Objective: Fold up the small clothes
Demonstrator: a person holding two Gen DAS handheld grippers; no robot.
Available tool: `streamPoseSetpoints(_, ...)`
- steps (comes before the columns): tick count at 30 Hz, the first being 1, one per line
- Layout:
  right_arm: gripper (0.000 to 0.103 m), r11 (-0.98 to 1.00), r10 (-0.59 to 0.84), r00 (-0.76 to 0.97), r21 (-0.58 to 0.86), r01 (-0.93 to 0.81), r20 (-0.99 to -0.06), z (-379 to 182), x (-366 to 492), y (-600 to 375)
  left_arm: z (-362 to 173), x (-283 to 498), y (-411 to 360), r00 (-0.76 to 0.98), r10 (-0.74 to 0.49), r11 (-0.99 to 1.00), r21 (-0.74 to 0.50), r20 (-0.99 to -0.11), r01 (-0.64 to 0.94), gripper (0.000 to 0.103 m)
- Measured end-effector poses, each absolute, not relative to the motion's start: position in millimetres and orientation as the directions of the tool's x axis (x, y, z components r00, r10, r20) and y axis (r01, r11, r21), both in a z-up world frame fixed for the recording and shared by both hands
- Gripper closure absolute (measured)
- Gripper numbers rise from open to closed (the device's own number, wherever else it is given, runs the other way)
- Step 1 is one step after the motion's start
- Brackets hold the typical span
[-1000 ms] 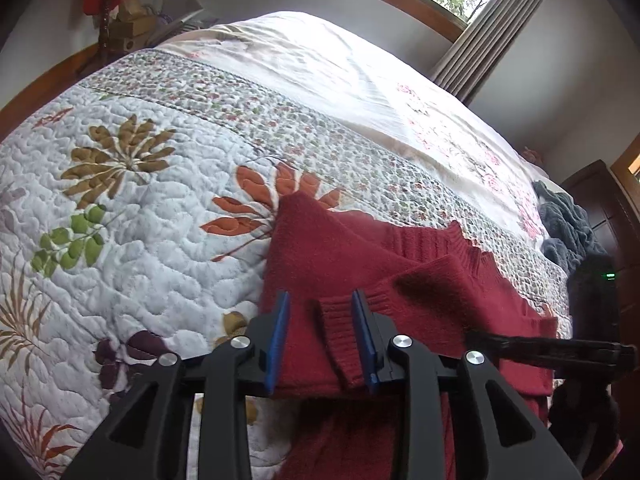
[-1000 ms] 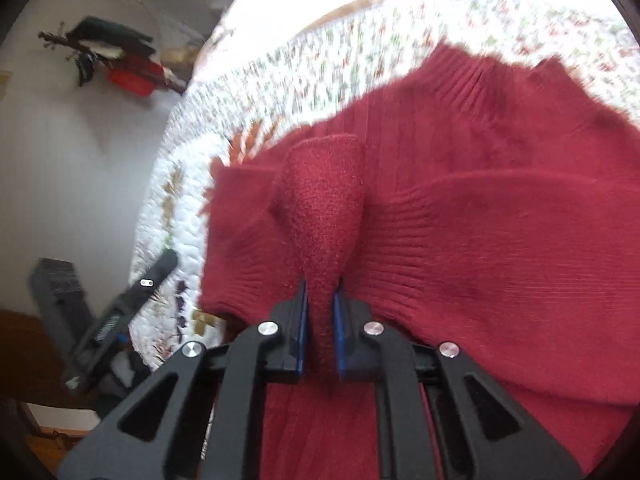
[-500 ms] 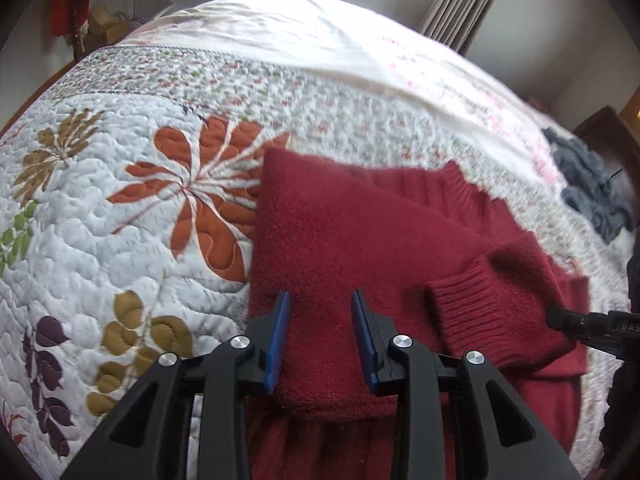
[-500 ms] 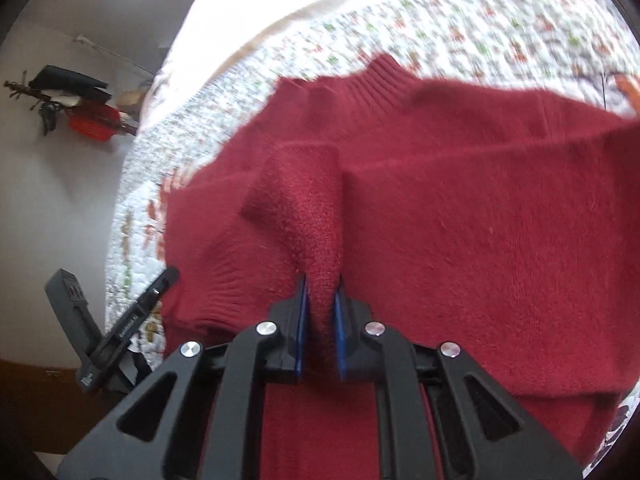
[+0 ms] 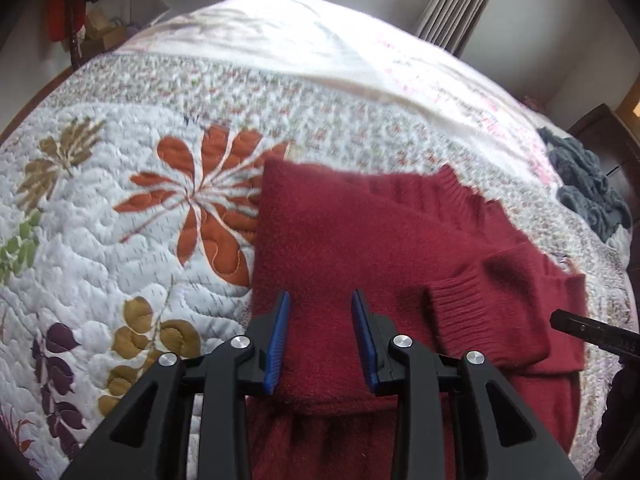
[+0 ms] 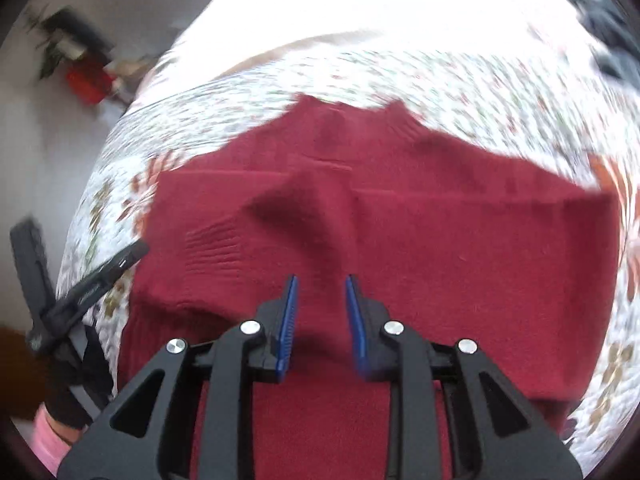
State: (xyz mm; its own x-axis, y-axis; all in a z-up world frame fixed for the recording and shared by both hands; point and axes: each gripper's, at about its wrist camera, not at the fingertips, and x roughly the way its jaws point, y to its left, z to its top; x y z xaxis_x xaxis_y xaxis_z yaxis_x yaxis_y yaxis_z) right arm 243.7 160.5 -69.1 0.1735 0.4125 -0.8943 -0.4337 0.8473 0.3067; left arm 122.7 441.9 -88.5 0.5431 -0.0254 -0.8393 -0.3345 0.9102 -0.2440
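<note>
A dark red knitted sweater (image 5: 360, 240) lies on the quilted bedspread with both sleeves folded across its chest; its ribbed cuff (image 5: 460, 308) rests right of centre. My left gripper (image 5: 320, 300) hovers open over the sweater's left part, with nothing between its fingers. In the right wrist view the same sweater (image 6: 440, 240) fills the middle, collar (image 6: 352, 120) toward the far side. My right gripper (image 6: 320, 284) stands open just above the folded sleeve (image 6: 304, 216), with nothing in it. The other gripper's black finger (image 6: 100, 276) shows at the left edge.
The floral quilt (image 5: 120, 200) covers the bed all around the sweater. A dark grey garment (image 5: 584, 184) lies in a heap at the far right of the bed. A curtain (image 5: 452, 0) and dark wooden furniture (image 5: 608, 136) stand beyond the bed.
My right gripper has opened and let the sleeve drop across the sweater's chest. My left gripper stayed open and shifted left over the sweater.
</note>
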Motion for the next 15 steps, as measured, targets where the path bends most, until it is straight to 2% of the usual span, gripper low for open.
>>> streamPoseSetpoints(2, 0.063, 0.812, 0.423, 0.142, 0.305, -0.497, -0.895, -66.4, 233.5, 178.6, -87.2, 124.2, 440.1, 0.544, -0.055, 0.905, -0.272, -0.837, -0.326, 0.071)
streamPoseSetpoints(4, 0.062, 0.771, 0.424, 0.111, 0.294, -0.565, -0.899, -68.4, 221.4, 198.9, -88.3, 126.2, 437.3, 0.539, -0.067, 0.906, -0.277, -0.840, -0.320, 0.071)
streamPoseSetpoints(5, 0.057, 0.757, 0.412, 0.106, 0.275, -0.592, -0.905, -70.3, 216.0, 209.3, -89.7, 127.7, 435.0, 0.534, -0.067, 0.909, -0.272, -0.843, -0.315, 0.071)
streamPoseSetpoints(6, 0.048, 0.746, 0.385, 0.113, 0.237, -0.622, -0.916, -74.5, 210.1, 220.4, -91.0, 129.9, 433.9, 0.528, -0.066, 0.911, -0.267, -0.847, -0.314, 0.070)
streamPoseSetpoints(10, 0.046, 0.739, 0.327, 0.116, 0.177, -0.650, -0.938, -91.4, 202.1, 236.3, -106.6, 133.4, 432.1, 0.485, -0.064, 0.910, -0.250, -0.872, -0.331, 0.068)
streamPoseSetpoints(12, 0.063, 0.753, 0.313, 0.106, 0.179, -0.633, -0.944, -100.8, 205.4, 237.5, -114.3, 133.7, 432.9, 0.475, -0.067, 0.907, -0.252, -0.877, -0.337, 0.068)
streamPoseSetpoints(13, 0.067, 0.760, 0.315, 0.095, 0.191, -0.621, -0.944, -104.5, 209.3, 235.1, -116.2, 133.4, 432.8, 0.477, -0.066, 0.907, -0.252, -0.877, -0.337, 0.068)
streamPoseSetpoints(15, 0.092, 0.771, 0.341, 0.083, 0.229, -0.594, -0.936, -106.6, 214.0, 226.7, -118.3, 133.3, 431.6, 0.477, -0.061, 0.912, -0.243, -0.877, -0.330, 0.068)
